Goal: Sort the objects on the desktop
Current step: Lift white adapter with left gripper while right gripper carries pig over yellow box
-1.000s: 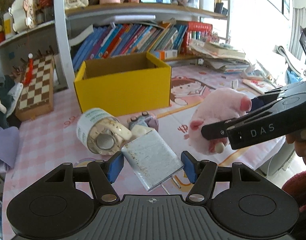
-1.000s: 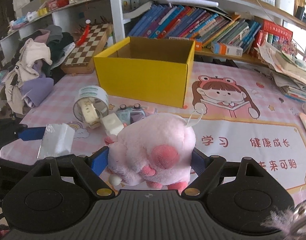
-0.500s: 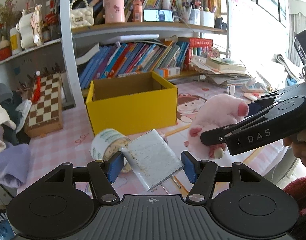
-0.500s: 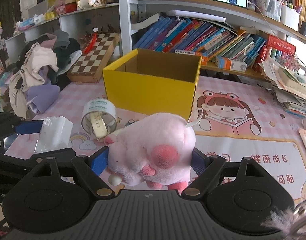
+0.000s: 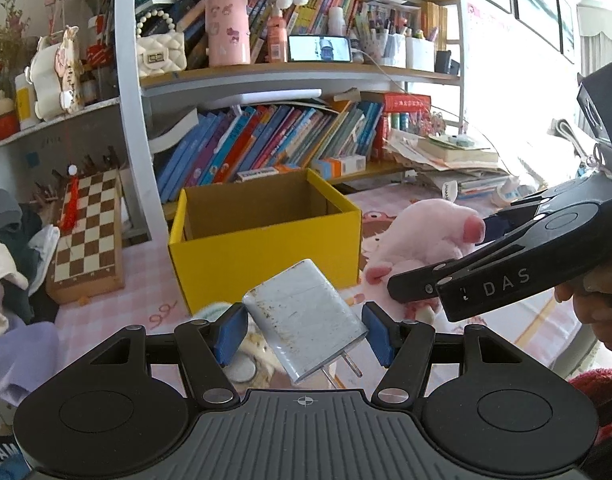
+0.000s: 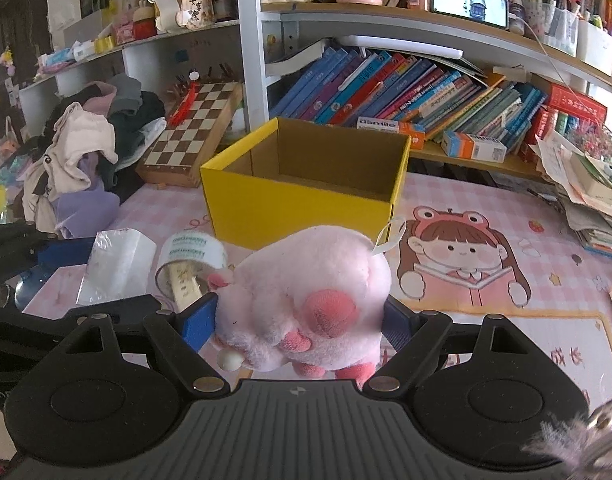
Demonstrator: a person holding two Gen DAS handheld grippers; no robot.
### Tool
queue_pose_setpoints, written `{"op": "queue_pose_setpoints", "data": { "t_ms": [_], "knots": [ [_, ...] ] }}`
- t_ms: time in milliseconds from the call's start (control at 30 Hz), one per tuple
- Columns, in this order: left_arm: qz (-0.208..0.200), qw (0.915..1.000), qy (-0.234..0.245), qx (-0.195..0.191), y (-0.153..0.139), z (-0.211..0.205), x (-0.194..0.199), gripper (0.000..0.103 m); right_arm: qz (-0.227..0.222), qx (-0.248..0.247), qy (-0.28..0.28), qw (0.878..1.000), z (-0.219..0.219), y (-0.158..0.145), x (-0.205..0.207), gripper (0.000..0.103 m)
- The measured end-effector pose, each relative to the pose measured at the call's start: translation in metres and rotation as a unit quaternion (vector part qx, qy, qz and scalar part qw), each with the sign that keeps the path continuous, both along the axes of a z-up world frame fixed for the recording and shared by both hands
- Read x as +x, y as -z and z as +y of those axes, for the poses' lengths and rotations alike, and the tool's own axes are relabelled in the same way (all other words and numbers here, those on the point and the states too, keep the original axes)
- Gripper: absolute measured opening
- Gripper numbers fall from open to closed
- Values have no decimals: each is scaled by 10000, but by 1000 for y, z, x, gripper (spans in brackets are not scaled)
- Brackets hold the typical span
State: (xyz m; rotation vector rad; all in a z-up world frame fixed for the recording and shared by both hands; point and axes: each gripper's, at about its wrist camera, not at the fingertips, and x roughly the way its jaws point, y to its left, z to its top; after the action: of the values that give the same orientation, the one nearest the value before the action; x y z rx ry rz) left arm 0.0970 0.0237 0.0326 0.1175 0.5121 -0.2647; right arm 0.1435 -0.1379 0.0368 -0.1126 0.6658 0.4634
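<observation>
My left gripper [image 5: 306, 330] is shut on a scuffed white charger plug [image 5: 303, 320], held tilted above the desk in front of the open yellow box [image 5: 265, 256]. My right gripper [image 6: 297, 320] is shut on a pink plush toy [image 6: 306, 300], also lifted, just short of the yellow box [image 6: 301, 204]. The left wrist view shows the pink plush toy [image 5: 422, 240] in the right gripper's black fingers [image 5: 494, 276], to the right of the box. In the right wrist view the charger plug [image 6: 117, 266] hangs at the left. A roll of tape [image 6: 191, 256] lies on the desk below.
A chessboard [image 6: 189, 132] leans behind the box on its left, next to a pile of clothes [image 6: 81, 160]. Books fill the shelf [image 6: 406, 88] behind. Stacked papers [image 6: 586, 184] crowd the right edge. A pink cartoon mat [image 6: 466, 248] covers the desk.
Both grippers have risen with their loads and come closer to the yellow box. The tape roll and the small items on the desk have dropped low in both views.
</observation>
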Motion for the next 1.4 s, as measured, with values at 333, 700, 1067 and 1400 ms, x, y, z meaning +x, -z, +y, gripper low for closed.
{"op": "queue_pose_setpoints", "data": {
  "t_ms": [333, 700, 1067, 1400],
  "knots": [
    [-98, 9996, -248, 57, -10, -7, 37, 63, -53, 6, -331, 9994, -6, -7, 45, 83],
    [-117, 9993, -284, 198, -17, -15, 81, 63, -287, 21, -591, 9978, -12, -22, 103, 83],
    [-119, 9985, -352, 407, -23, -8, 129, 63, -446, -138, -852, 9953, 3, -25, 159, 83],
    [86, 9973, -362, 635, -15, 7, 183, 63, -531, -405, -1134, 9913, 21, -22, 211, 83]
  ]
}}
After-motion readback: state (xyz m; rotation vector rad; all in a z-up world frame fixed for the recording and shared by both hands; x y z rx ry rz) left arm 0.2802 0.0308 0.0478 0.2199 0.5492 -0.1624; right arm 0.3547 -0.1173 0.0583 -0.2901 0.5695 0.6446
